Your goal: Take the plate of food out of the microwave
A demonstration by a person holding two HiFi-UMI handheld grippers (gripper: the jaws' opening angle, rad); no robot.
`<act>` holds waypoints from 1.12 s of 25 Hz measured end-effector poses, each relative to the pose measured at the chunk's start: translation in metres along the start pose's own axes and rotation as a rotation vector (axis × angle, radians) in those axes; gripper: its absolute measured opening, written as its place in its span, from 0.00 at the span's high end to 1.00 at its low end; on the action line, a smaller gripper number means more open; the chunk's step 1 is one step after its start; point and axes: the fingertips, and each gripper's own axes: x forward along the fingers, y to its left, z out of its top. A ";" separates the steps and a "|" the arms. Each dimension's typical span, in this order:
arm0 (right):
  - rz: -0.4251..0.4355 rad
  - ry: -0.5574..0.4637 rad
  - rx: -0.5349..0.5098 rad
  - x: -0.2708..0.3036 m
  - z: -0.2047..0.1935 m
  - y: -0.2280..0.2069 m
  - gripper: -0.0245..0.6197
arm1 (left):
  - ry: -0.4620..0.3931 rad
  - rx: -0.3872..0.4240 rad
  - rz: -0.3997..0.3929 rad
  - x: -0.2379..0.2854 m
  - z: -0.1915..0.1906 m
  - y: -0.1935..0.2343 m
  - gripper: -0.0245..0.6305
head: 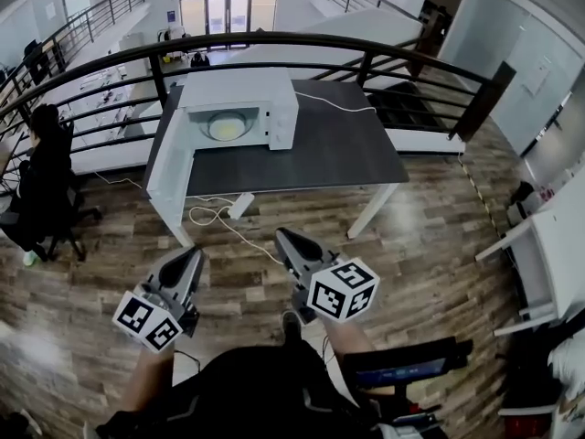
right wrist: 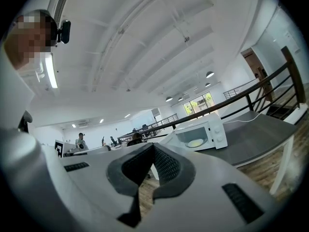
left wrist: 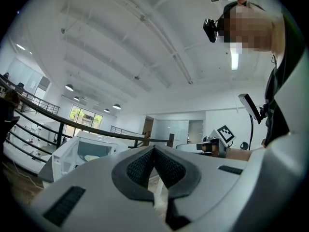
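Jaws of both the left gripper (head: 193, 256) and right gripper (head: 282, 238) are closed, holding nothing.

- Daylight comes in through the glass doors (head: 228, 7) far ahead, and the head view is bright and even.
- The wooden floor (head: 439, 245) shows a pale glare patch at the lower left.
- The dark tabletop (head: 338, 144) has a dull sheen, with only soft shadow beneath it.
- The head view bends hard, so the railing (head: 274, 39) bows into an arc.
- Both gripper views are round fisheyes ringed in black.
- A strip light (right wrist: 49, 71) blows out white.
- My left tongs (left wrist: 154, 150) and my right tongs (right wrist: 153, 147) look slightly soft this close to the lens.
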 end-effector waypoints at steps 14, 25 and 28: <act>0.112 0.007 -0.001 0.048 0.058 -0.094 0.96 | -0.016 0.044 0.119 0.098 0.018 0.023 0.96; 0.196 0.038 0.013 0.072 0.077 -0.161 0.96 | 0.002 0.044 0.213 0.163 0.006 0.033 0.96; 0.219 0.049 0.009 0.080 0.078 -0.173 0.96 | 0.008 0.042 0.240 0.174 0.001 0.038 0.96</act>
